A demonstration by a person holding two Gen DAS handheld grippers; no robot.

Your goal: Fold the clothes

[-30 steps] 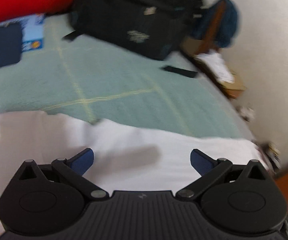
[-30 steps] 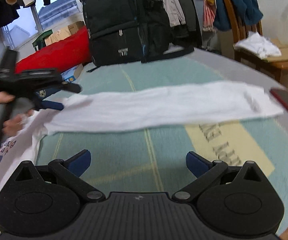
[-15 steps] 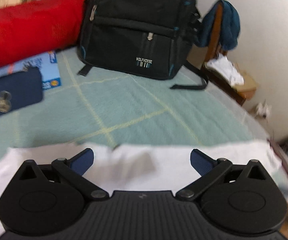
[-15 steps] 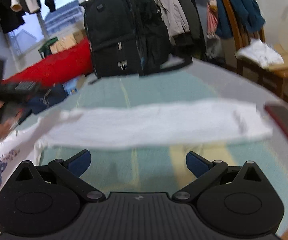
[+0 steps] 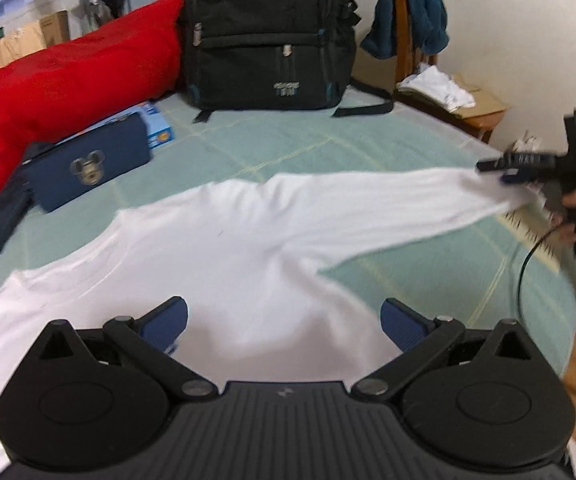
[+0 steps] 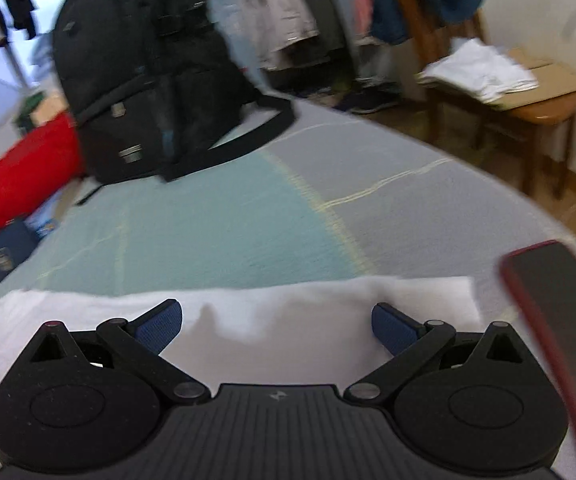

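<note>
White shirt (image 5: 224, 248) lies flat, one sleeve stretched sideways.

Right gripper (image 6: 276, 326) fingers spread wide over white garment (image 6: 288, 308) — phone (image 6: 560, 320) beside.

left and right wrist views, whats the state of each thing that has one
left tool: open, over the shirt body
right tool: open, over the sleeve end
white shirt: spread flat on the bed, unfolded, one long sleeve stretched sideways
black backpack: upright, pockets zipped
phone: dark screen, lying beside the sleeve
</note>
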